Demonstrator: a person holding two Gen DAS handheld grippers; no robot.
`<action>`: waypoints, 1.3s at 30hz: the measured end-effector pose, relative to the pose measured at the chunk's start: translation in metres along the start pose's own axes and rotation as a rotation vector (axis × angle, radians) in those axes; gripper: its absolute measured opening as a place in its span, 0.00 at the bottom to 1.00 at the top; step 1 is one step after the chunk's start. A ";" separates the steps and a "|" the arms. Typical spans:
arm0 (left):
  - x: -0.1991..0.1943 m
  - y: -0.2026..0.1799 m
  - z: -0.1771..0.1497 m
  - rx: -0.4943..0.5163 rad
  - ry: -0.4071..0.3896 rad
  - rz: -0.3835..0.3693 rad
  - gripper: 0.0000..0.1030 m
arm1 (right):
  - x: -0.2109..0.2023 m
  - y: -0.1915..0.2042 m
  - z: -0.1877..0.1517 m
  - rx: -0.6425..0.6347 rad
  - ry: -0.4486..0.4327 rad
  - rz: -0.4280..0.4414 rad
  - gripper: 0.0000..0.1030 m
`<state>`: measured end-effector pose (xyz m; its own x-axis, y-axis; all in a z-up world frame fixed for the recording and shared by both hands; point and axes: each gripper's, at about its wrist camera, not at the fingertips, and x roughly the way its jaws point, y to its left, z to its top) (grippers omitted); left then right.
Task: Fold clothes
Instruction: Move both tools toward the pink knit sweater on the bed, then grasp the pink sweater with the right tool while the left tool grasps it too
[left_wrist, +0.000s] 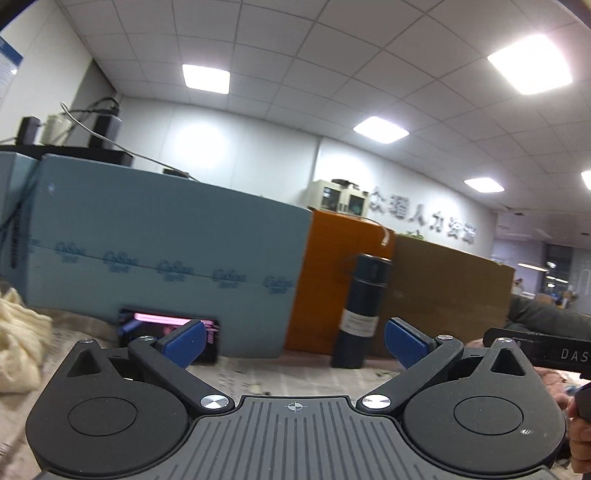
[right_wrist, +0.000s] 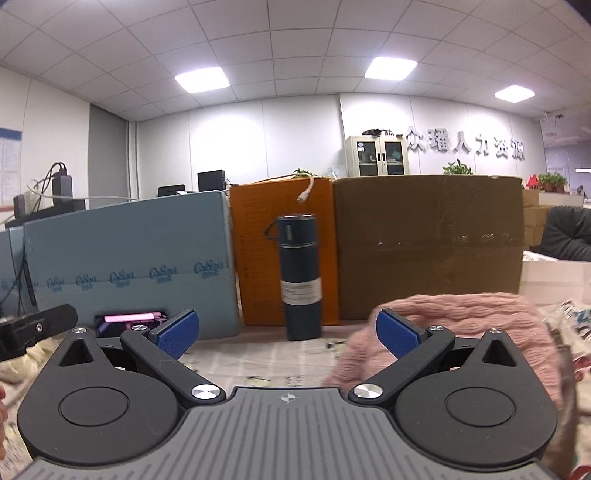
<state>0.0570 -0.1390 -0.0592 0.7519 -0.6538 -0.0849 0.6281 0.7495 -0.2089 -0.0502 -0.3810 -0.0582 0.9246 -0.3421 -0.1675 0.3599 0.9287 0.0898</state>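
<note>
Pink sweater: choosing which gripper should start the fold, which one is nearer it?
Right. The pink sweater lies against the right gripper; the left gripper is farther left, beside the cream garment.

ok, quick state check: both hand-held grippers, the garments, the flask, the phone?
left hand-held gripper: open, holding nothing
right hand-held gripper: open, holding nothing
pink sweater: bunched up, unfolded
cream garment: crumpled heap
dark flask: upright, capped
phone: screen lit, leaning on blue foam board
</note>
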 end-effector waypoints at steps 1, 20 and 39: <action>0.004 -0.004 -0.001 0.001 0.018 -0.021 1.00 | -0.002 -0.005 -0.002 -0.011 0.000 -0.006 1.00; 0.087 -0.073 -0.018 -0.058 0.127 -0.273 1.00 | 0.047 -0.074 -0.021 -0.120 0.143 -0.080 1.00; 0.207 -0.112 -0.084 -0.535 0.430 -0.560 1.00 | 0.053 -0.150 -0.037 0.203 0.058 -0.152 0.25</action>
<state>0.1255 -0.3674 -0.1347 0.1544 -0.9733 -0.1698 0.6224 0.2293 -0.7484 -0.0596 -0.5337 -0.1172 0.8514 -0.4613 -0.2496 0.5172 0.8173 0.2539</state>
